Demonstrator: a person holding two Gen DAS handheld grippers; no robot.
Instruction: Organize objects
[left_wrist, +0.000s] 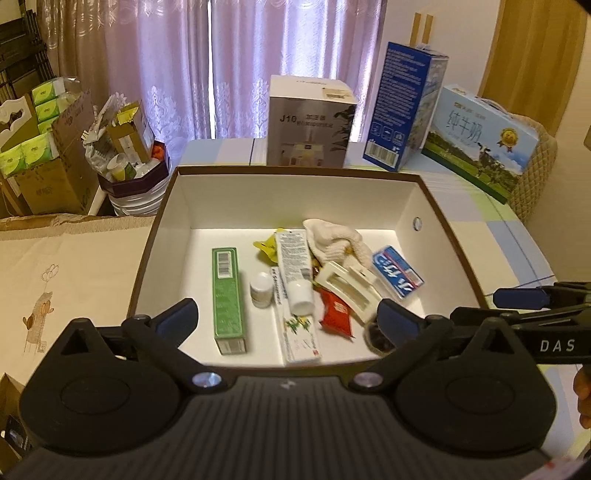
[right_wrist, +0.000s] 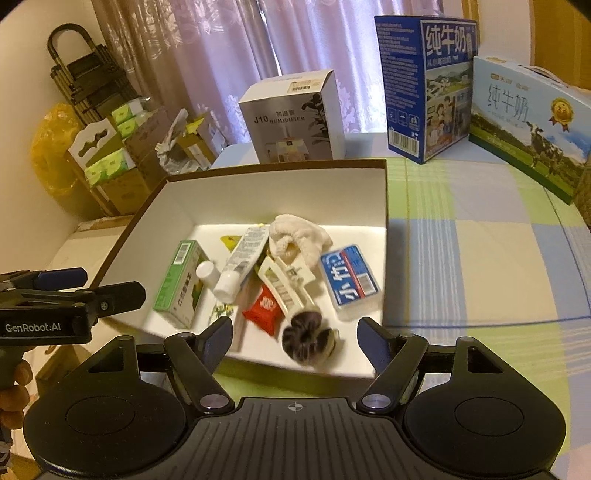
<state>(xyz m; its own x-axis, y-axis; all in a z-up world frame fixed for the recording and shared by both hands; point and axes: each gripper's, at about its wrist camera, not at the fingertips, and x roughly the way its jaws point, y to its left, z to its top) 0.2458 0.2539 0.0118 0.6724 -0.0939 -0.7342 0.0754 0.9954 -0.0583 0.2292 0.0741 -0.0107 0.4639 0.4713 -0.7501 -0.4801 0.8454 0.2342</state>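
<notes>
Right wrist view: right tool (right_wrist: 293, 341) gapes empty over the dark scrunchie (right_wrist: 308, 341) lying in the box (right_wrist: 258, 192) at lower centre; left tool (left_wrist: 286, 319) likewise spread, so the filling looks finished.

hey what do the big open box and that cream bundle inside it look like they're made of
Open box: likely matte cardboard, going by its thin flat walls, white inside with a brown edge. Cream bundle: seemingly soft knitted or terry cloth, going by its ribbed, fuzzy, crumpled surface; the exact fibre is unclear.

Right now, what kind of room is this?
Probably a room in someone's home, maybe a bedroom or living room. Lacy curtains hang at the window, a checked cloth covers the table, and milk cartons and boxes of tissue packs are stacked around.
</notes>
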